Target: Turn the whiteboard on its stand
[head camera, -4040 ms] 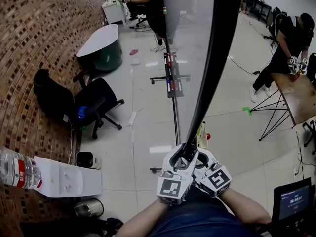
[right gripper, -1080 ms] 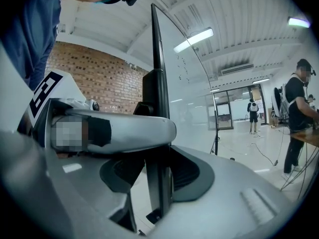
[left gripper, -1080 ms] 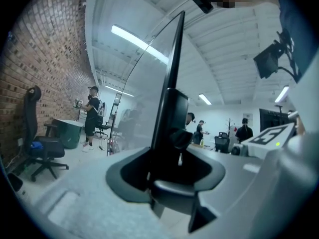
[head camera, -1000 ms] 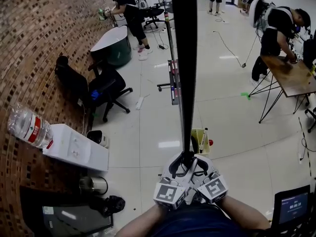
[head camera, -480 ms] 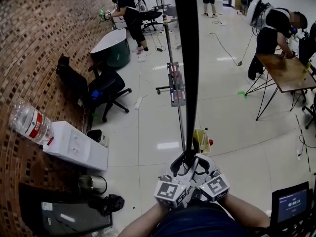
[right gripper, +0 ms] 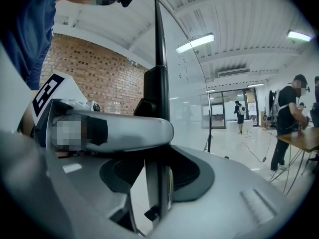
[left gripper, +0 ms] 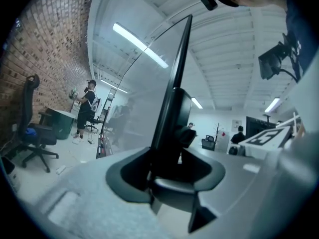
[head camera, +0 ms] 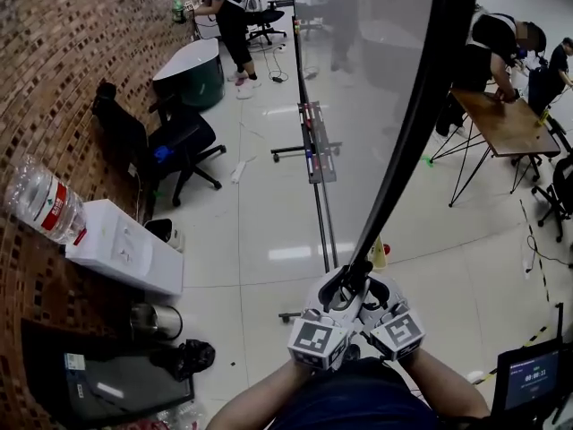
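Observation:
The whiteboard [head camera: 376, 106] hangs tilted on its stand [head camera: 315, 186]. Its glossy face shows left of the dark frame edge [head camera: 421, 106], which leans up to the right. Both grippers meet at the frame's near end, low in the head view. My left gripper [head camera: 333, 296] is shut on the frame, which stands in its notch in the left gripper view [left gripper: 172, 148]. My right gripper [head camera: 363, 296] has the same edge between its jaws [right gripper: 158, 133]; they are opening slightly while still touching it. The board face [right gripper: 182, 93] rises to the right of that edge.
A white water dispenser [head camera: 121, 253] with a bottle [head camera: 40, 202] stands by the brick wall at left, a metal kettle [head camera: 148, 321] below it. Farther off are a black office chair [head camera: 175, 146] and a green table [head camera: 188, 70]. People work at a wooden table [head camera: 501, 119] on the right.
The board, edge-on half a second ago, has swung so that its face now shows and its dark edge leans right. Both grippers stay on its near end.

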`<state>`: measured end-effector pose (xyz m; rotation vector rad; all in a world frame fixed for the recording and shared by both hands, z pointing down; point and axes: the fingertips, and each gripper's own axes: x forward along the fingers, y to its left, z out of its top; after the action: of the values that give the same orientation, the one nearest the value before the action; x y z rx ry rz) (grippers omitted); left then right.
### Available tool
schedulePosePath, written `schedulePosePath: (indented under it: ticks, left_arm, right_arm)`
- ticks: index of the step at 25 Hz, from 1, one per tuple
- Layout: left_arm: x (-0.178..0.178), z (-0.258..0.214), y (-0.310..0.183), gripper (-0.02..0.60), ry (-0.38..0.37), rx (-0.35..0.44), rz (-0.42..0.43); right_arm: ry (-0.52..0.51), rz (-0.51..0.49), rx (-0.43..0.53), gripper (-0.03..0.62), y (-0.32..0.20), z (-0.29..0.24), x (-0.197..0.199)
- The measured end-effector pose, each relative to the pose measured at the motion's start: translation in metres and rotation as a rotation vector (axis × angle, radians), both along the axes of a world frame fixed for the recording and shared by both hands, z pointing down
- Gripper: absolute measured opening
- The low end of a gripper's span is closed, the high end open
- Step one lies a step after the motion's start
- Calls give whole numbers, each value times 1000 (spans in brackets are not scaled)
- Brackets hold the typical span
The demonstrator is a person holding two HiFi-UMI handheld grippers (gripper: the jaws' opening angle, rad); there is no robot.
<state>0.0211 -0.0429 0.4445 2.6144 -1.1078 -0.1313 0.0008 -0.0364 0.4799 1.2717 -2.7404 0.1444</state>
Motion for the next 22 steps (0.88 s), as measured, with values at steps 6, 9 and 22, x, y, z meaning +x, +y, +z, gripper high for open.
schedulePosePath:
  ticks: [6, 9, 22]
  left_arm:
    - [-4, 2, 29, 196, -13, 2, -14]
    - [-2, 2, 44, 196, -17, 0, -40]
    - [15, 8, 94, 192, -39, 0, -18]
  right_arm:
    - [-5, -10, 18, 163, 29, 1, -5]
    - [0, -30, 24, 163, 44, 0, -2]
    - [34, -10, 56, 167, 94, 4, 14]
